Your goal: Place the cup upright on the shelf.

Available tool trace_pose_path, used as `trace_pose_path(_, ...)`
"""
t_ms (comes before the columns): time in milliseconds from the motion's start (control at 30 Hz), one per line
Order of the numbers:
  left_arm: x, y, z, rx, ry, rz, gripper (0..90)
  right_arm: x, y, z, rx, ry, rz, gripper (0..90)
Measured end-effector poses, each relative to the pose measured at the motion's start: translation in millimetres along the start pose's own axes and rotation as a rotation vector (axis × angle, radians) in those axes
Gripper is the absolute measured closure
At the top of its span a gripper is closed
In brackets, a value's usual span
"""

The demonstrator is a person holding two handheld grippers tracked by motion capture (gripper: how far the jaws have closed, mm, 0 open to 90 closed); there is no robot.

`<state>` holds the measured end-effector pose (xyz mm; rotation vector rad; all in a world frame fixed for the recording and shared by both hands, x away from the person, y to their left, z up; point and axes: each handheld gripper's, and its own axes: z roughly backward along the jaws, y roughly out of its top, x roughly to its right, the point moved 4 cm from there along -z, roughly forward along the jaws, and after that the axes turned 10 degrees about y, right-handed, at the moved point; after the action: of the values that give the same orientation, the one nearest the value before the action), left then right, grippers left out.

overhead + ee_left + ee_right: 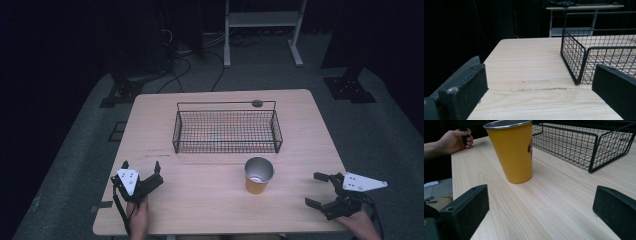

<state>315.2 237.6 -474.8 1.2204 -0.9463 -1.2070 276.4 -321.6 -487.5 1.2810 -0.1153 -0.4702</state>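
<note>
- The yellow cup (259,176) is what we're after here. It stands upright on the table (200,200), just in front of the wire basket (226,131) and not touching it. Its metal rim faces up, and we can't tell for sure if anything's inside.
- Our right gripper (320,189) sits on the table's right edge, well apart from the cup, jaws spread wide and holding nothing. In the right gripper view the cup (511,150) sits ahead between the 2 jaws, a bit toward the left one, so it looks lined up for a reach.
- Our left gripper (141,167) rests near the front-left of the table, jaws also apart and empty. It points toward the basket's near corner (576,62), not the cup, so we'd guess it's just parked out of the way.
- The basket looks empty and sits mid-table, probably so either hand can get to it. Likely that's where the cup goes, but that's our guess.
</note>
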Motion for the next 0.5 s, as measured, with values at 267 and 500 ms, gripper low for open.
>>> trace_pose_path(267, 0.4, 0.0, 0.6, 0.003, -0.006, 0.001, 0.0, -3.2, 1.6, -6.5, -0.014, 0.009, 0.006, 0.0)
trace_pose_path(500, 0.1, -0.2, 1.7, 0.001, -0.008, 0.000, 0.0, -9.5, 10.1, -15.9, -0.024, 0.023, 0.030, 0.0)
